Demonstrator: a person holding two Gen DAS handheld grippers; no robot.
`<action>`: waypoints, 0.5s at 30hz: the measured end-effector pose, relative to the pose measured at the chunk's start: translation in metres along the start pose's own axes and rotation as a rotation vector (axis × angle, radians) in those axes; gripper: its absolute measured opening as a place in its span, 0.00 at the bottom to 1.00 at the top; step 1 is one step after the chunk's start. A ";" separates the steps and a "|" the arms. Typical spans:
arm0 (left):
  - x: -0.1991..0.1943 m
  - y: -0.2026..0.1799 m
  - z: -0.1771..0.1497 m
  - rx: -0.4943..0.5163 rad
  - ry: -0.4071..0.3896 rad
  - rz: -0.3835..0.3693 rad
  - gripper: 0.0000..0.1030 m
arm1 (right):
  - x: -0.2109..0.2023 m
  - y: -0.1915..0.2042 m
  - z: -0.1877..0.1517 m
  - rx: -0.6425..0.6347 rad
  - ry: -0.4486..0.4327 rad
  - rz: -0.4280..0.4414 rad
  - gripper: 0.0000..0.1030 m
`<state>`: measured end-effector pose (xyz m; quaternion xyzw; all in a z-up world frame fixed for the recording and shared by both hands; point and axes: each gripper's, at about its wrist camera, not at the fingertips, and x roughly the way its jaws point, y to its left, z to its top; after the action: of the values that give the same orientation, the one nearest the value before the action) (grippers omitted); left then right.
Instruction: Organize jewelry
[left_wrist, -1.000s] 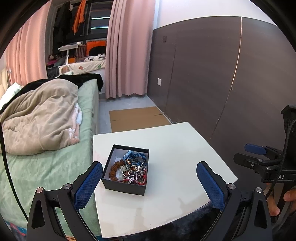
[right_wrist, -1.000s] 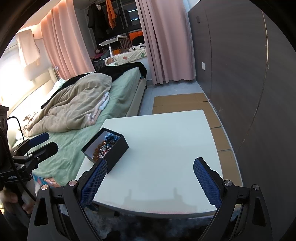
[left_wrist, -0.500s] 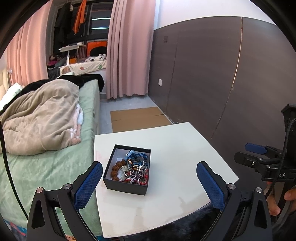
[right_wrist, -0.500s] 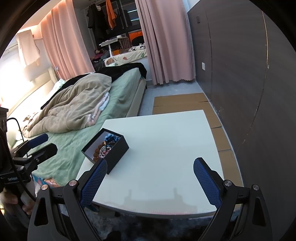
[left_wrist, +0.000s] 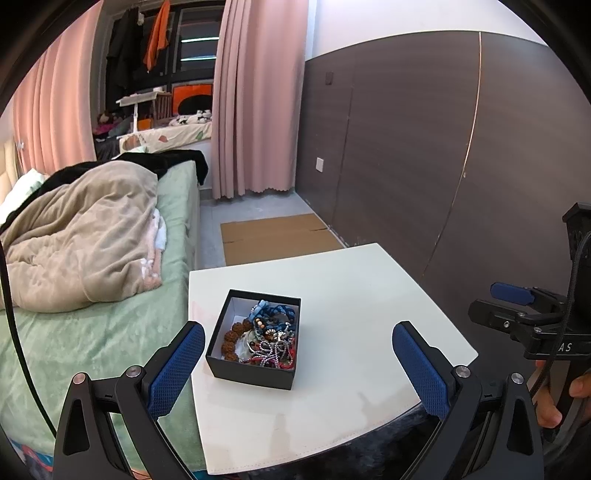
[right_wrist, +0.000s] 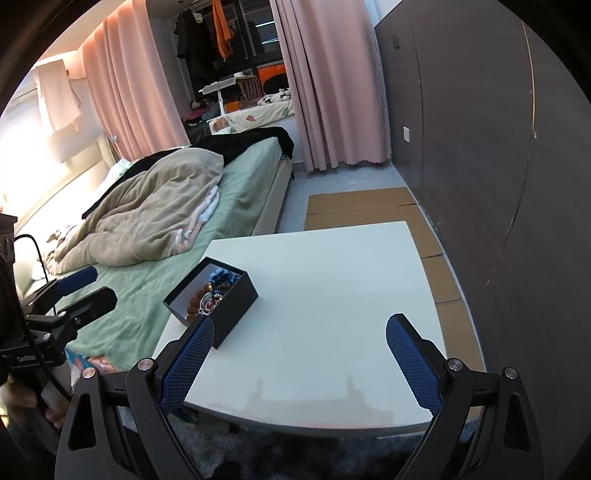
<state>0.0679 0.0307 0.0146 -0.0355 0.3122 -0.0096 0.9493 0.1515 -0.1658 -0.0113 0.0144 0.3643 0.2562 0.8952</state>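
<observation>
we've got both grippers, left (left_wrist: 297, 360) & right (right_wrist: 299, 354), spread wide, nothing held | box (left_wrist: 255, 339) light & stiff, grab by a wall | beads (left_wrist: 232, 339) inside tangled, slippery imo, pinch 1 strand

Matt black box (left_wrist: 255, 371), smooth semi-gloss white table (left_wrist: 369, 295), plush beige blanket (left_wrist: 81, 236)

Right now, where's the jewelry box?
The black jewelry box sits open near the white table's bed-side edge, left of centre in both wrist views, untouched by either gripper.

bed (left_wrist: 92, 332): green sheet, beige blanket (left_wrist: 85, 236) heaped on it | pink curtain (left_wrist: 255, 99) | cardboard (left_wrist: 273, 236) flat on floor | dark wall panels (left_wrist: 424, 147)
</observation>
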 end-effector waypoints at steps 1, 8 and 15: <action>0.000 0.000 0.000 0.000 0.000 0.001 0.98 | -0.001 0.000 0.000 0.002 0.002 0.001 0.92; 0.000 0.001 0.001 -0.006 0.000 -0.001 0.98 | -0.001 -0.001 0.000 0.001 -0.001 -0.001 0.92; -0.001 0.001 0.000 -0.009 -0.002 0.004 0.98 | 0.000 -0.001 0.000 0.003 0.001 -0.001 0.92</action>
<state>0.0674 0.0321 0.0155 -0.0392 0.3113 -0.0062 0.9495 0.1517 -0.1670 -0.0112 0.0153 0.3650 0.2554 0.8952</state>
